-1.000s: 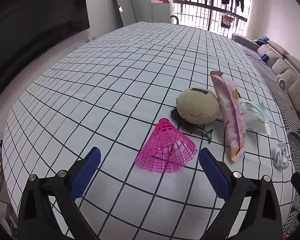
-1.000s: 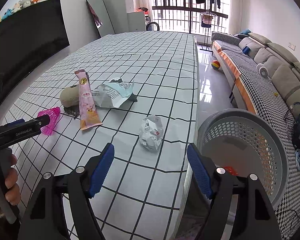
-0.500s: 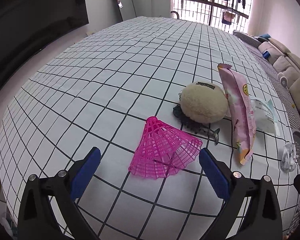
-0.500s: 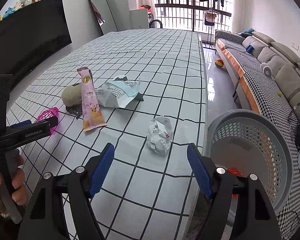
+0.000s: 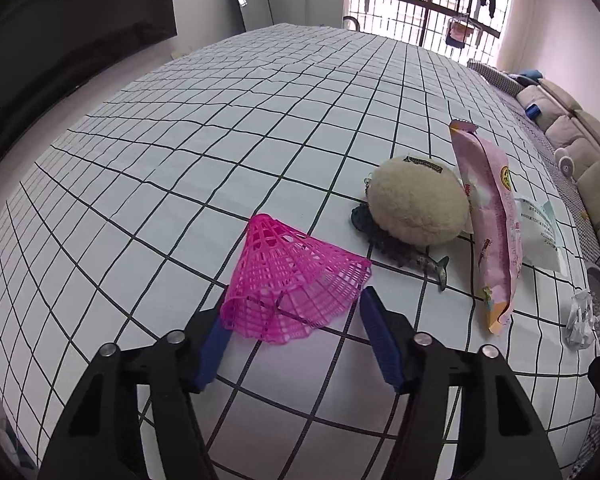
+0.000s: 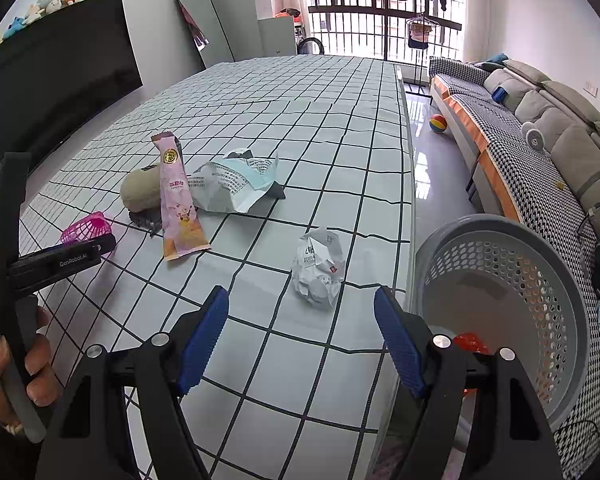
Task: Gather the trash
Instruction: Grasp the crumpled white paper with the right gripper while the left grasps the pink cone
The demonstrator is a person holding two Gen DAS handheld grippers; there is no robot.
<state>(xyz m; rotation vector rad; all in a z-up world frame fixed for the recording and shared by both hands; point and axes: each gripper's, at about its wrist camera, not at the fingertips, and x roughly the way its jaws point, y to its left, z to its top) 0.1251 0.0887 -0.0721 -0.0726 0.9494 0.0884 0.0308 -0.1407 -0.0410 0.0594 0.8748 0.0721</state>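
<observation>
A pink mesh cone [image 5: 292, 276] lies on its side on the checked tabletop [image 5: 220, 140]. My left gripper [image 5: 294, 304] has its jaws closing on the cone's wide rim, and both blue pads touch it. In the right wrist view the cone [image 6: 86, 228] shows just past the left gripper [image 6: 72, 256], which a hand [image 6: 32, 360] holds. My right gripper [image 6: 300, 296] stands open, with a crumpled paper ball [image 6: 318, 268] just beyond its tips. A grey perforated basket [image 6: 500, 232] stands off the table's right edge with a red scrap [image 6: 468, 342] inside.
A beige plush ball [image 5: 418, 208] rests on a dark item with a small fish charm [image 5: 432, 266]. Beside it lie a pink sachet [image 5: 492, 220] and a torn white and blue bag [image 6: 236, 184]. A sofa [image 6: 560, 140] runs along the right.
My left gripper has moved forward up to the pink cone and its jaws have narrowed from wide open onto the rim. The right gripper has stayed put.
</observation>
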